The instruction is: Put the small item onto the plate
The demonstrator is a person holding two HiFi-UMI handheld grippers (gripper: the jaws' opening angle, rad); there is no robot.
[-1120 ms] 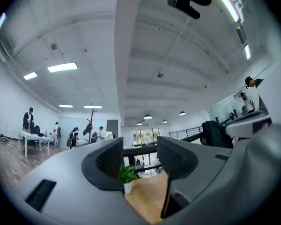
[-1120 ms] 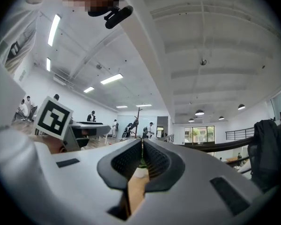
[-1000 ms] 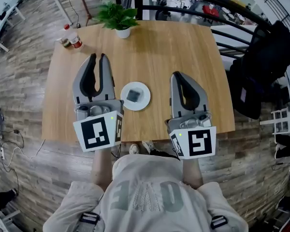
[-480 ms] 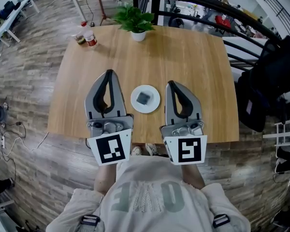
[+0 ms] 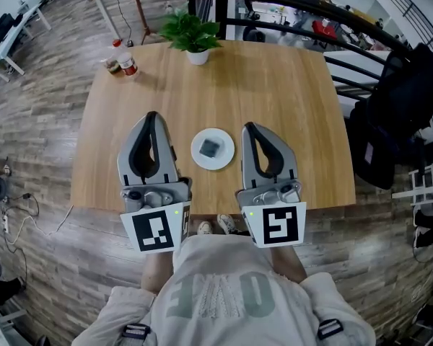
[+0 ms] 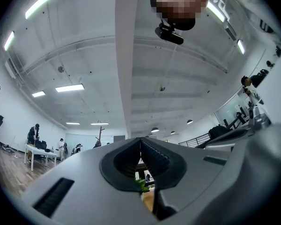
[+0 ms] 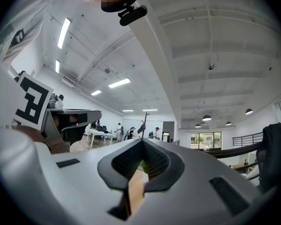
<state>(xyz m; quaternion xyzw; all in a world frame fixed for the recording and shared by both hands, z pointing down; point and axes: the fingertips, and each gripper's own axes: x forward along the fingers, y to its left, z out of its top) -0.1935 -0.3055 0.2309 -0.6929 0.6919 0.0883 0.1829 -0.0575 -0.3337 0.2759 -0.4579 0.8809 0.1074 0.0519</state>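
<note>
A small dark grey item [image 5: 211, 147] lies in the middle of a white plate [image 5: 200, 158] on the wooden table [image 5: 224, 85], in the head view. My left gripper [image 5: 152, 117] hovers just left of the plate, tips together, nothing held. My right gripper [image 5: 248, 129] sits just right of the plate, also shut and empty. Both gripper views tilt upward at the ceiling: the left gripper [image 6: 140, 141] and the right gripper [image 7: 142, 143] show their ribbed pads meeting at the tips.
A potted green plant [image 5: 190, 34] stands at the table's far edge. A bottle and a small jar [image 5: 123, 62] stand at the far left corner. A dark bag hangs on a chair [image 5: 393, 114] right of the table. A railing runs behind.
The left jaws, apart a second ago, have come together. Both grippers have drawn closer to the plate's sides. The item stays on the plate.
</note>
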